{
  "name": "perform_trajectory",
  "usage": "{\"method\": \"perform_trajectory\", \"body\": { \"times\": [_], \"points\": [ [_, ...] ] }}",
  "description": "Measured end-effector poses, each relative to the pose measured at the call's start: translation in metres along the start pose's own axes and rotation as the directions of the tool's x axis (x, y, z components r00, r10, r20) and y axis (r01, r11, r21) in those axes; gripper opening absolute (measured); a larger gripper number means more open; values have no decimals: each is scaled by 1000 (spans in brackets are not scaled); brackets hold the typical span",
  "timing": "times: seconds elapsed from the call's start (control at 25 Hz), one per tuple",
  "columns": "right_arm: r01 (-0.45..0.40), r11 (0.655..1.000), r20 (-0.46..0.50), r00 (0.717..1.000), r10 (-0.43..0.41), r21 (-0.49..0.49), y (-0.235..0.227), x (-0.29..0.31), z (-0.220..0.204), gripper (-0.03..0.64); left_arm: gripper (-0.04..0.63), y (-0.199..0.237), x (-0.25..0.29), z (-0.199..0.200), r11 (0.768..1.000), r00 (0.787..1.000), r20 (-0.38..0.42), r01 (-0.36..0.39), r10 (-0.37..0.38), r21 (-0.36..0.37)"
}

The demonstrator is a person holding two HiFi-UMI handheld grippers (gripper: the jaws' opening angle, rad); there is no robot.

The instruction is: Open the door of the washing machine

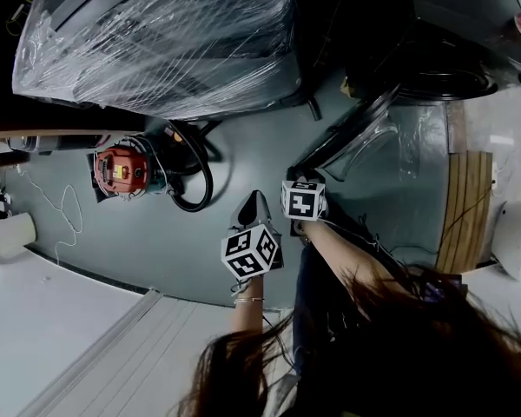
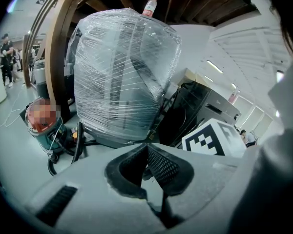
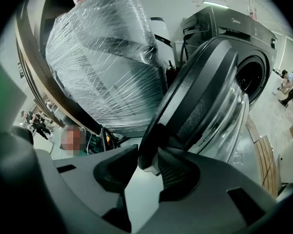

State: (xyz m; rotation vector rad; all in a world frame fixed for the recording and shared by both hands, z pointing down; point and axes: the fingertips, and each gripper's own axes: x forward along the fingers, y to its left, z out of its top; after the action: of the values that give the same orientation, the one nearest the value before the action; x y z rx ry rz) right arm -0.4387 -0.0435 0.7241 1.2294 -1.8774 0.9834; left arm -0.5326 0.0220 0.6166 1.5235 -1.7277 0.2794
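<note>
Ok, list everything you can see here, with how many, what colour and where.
washer: one, black, right, behind door.
door: one, black with glass, open, rim between right gripper's jaws.
wrapped appliance: one, grey under clear film, left of washer.
bottle: one, clear with red label, atop wrapped appliance.
vacuum: one, red and teal, on floor by wrapped appliance.
slats: one panel, wood, on floor at right.
left gripper: one, grey, shut, empty.
right gripper: one, grey, shut on door.
</note>
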Motion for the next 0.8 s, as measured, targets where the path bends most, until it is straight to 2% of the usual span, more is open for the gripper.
{"method": "perform_trajectory", "body": {
  "times": [0.8],
  "points": [
    [-21, 999, -7, 1000, 21, -38, 30, 31, 41, 115, 12, 27, 9, 12, 996, 998, 9, -63, 63, -60]
  ]
}}
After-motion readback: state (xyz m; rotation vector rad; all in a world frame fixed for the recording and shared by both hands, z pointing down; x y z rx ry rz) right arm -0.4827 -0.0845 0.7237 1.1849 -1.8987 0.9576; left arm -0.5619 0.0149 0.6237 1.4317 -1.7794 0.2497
